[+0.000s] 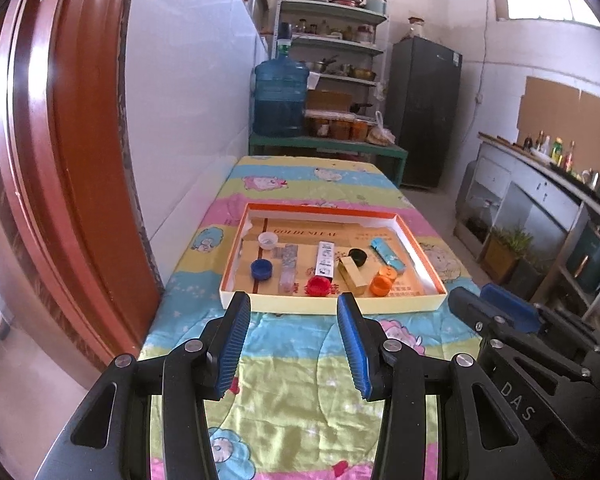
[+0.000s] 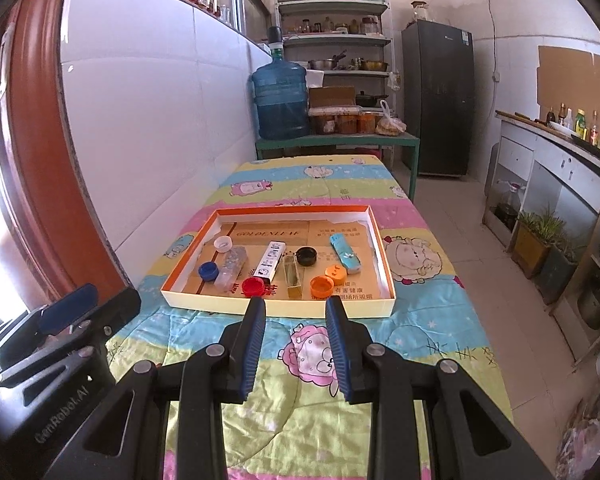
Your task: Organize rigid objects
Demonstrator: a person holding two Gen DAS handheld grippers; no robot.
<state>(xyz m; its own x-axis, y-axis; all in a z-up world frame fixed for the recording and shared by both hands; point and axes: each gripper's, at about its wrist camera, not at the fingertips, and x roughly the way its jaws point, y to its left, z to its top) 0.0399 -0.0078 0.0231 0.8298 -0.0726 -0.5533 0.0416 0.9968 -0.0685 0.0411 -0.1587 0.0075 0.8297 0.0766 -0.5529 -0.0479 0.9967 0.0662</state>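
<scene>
An orange-rimmed shallow box (image 1: 332,306) (image 2: 276,306) lies on the quilt-covered table. In it are bottle caps: white (image 1: 267,240), blue (image 1: 261,269), red (image 1: 318,286), black (image 1: 357,257) and orange (image 1: 381,284). It also holds small boxes: a clear one (image 1: 287,266), a white one (image 1: 325,260), a gold one (image 1: 352,274) and a light blue one (image 1: 387,255). My left gripper (image 1: 292,304) is open and empty, just short of the box's near wall. My right gripper (image 2: 296,306) is open and empty, also at the near wall.
The table (image 2: 300,400) stands against a white tiled wall on the left, with a red door frame (image 1: 60,160) beside it. A water jug (image 2: 280,96), shelves and a fridge (image 2: 440,100) stand behind. A counter (image 2: 560,160) runs along the right.
</scene>
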